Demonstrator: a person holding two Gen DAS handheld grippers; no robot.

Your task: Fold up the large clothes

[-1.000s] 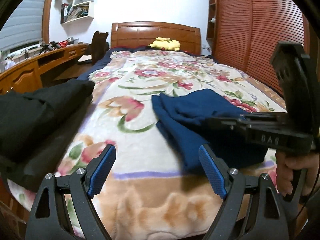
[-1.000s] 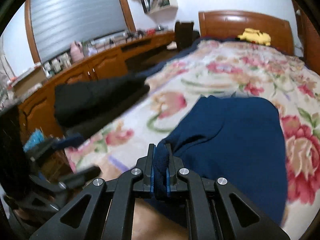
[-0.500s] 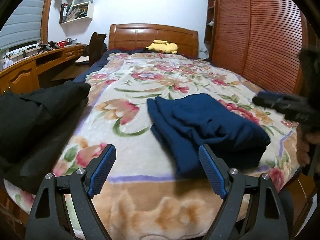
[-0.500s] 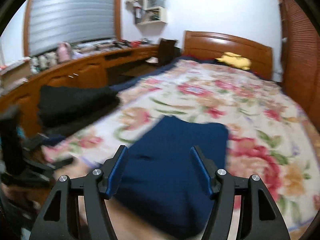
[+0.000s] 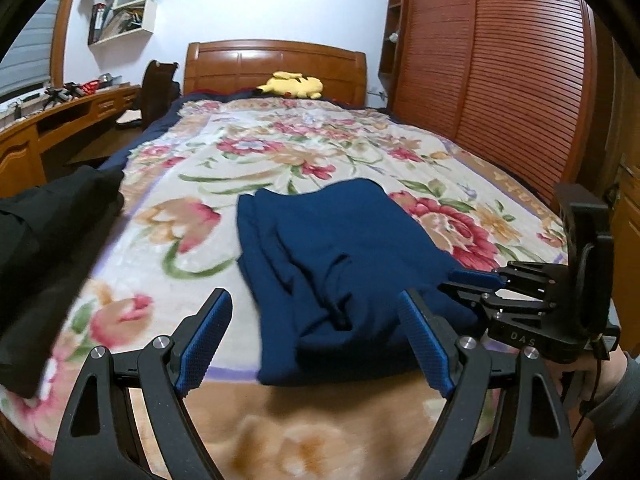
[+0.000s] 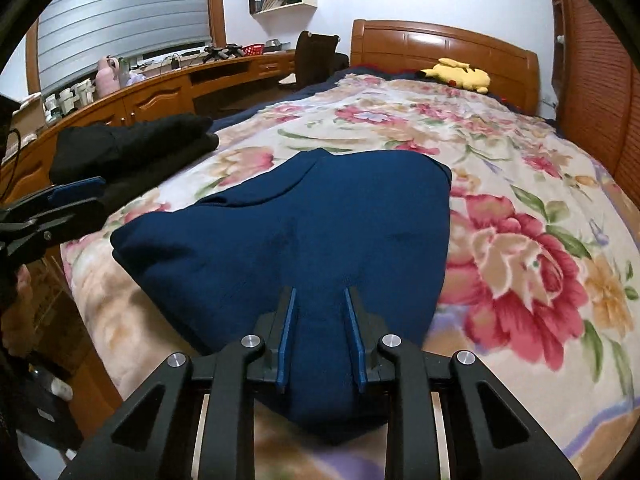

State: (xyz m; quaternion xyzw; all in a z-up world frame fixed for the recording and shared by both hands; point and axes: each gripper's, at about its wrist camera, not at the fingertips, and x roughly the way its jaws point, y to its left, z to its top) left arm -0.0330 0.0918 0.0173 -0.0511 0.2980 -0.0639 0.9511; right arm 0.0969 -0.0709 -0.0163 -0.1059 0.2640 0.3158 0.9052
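Observation:
A folded navy blue garment (image 5: 336, 260) lies on the floral bedspread (image 5: 280, 152) near the bed's foot. My left gripper (image 5: 316, 340) is open and empty, just short of the garment's near edge. My right gripper (image 6: 320, 336) has its jaws partly closed around the garment's (image 6: 304, 220) near corner, with thick cloth filling the gap between the blue pads (image 6: 286, 336). The right gripper also shows in the left wrist view (image 5: 476, 280), at the garment's right edge. The left gripper shows at the left edge of the right wrist view (image 6: 60, 200).
A pile of black clothes (image 5: 44, 248) lies on the bed's left edge, also in the right wrist view (image 6: 132, 148). A yellow plush toy (image 5: 292, 85) sits by the headboard. A wooden desk (image 6: 160, 92) runs along the left, slatted wardrobe doors (image 5: 500, 92) on the right.
My right gripper let go of the garment's edge, opened wide and pulled back, then came forward and narrowed around the near corner. The left gripper stayed open and shifted slightly right.

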